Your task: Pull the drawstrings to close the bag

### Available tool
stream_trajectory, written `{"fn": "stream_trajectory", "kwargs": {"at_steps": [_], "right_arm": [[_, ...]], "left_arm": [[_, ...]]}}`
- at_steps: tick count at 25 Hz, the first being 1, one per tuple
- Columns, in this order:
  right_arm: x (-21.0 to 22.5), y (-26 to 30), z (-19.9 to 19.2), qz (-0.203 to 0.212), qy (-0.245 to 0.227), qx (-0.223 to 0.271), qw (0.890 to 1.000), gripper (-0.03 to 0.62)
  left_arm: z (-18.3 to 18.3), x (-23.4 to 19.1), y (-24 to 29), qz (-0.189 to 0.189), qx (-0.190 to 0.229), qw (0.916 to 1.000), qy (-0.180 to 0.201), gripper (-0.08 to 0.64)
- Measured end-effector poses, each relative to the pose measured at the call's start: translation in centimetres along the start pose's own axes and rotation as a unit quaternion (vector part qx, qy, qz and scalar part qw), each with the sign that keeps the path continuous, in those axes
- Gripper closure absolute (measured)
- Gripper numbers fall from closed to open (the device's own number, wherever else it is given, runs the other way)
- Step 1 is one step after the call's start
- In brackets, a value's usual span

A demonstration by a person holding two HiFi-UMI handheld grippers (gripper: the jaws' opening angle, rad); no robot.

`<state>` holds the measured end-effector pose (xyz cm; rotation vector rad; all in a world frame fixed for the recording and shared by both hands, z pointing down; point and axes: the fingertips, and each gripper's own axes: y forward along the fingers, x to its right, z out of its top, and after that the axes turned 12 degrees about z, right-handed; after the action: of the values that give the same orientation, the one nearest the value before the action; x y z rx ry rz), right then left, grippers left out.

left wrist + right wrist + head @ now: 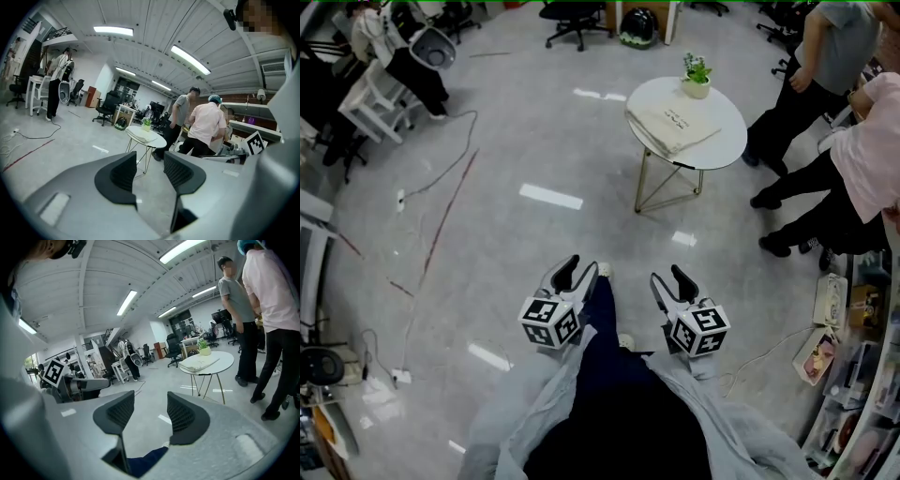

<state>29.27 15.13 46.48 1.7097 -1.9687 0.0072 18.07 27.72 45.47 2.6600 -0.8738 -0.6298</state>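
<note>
Grey glossy floor (534, 141) of an open office fills most of the head view, w/ loose cables (441, 173) trailing at left and a black chair (575, 21) at the top edge. Upper right stands a round white bench (729, 137) on thin metal legs, well apart from both tools. On it lies the bag (670, 124), cream cloth, flat and folded, covering the left part of the top; its drawstrings are too small to make out. 1 small potted plant (697, 77) sits just behind the bag, near the bench's far rim. 2 people (839, 56) stand close together at the bench's right side, 1 in a grey top, 1 in pink, both in dark trousers. Left hand-held gripper (584, 269) is low in the frame, ahead of the wearer's grey sleeve (534, 403), marker cube at its rear. Its own view shows the 2 black ribbed pads (123, 173) apart, released, w/ nothing btwn them but floor and the distant bench. Right hand-held gripper (669, 278) is beside it at about the same level, also released: pads apart, only floor and a bit of dark trouser leg (602, 314) seen thru the gap. Both point toward the bench; neither touches bag or bench.
</note>
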Motion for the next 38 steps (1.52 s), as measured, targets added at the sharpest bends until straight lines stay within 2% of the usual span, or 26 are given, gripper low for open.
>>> {"fn": "stream_trajectory", "kwargs": {"at_steps": [9,19,27,38], "right_arm": [[5.3,8.0,8.3,-0.017,-0.003,0.013,1.000,0.379],[9.1,16.3,13.7,-0.045,0.003,0.027,0.999,0.379],[10.0,20.3,14.0,-0.056,0.011,0.018,0.998,0.379],[12.8,20.9,11.6,-0.072,0.046,-0.016,0.996,0.379]], "left_arm": [[8.4,-4.0,9.4,-0.014,0.006,0.9998,0.008,0.379],[14.6,-8.6,18.1,-0.051,-0.004,0.9981,0.035,0.379],[15.4,-11.5,21.7,-0.071,-0.020,0.9965,0.039,0.379],[11.6,-11.7,23.4,-0.079,-0.074,0.9938,0.024,0.379]]}}
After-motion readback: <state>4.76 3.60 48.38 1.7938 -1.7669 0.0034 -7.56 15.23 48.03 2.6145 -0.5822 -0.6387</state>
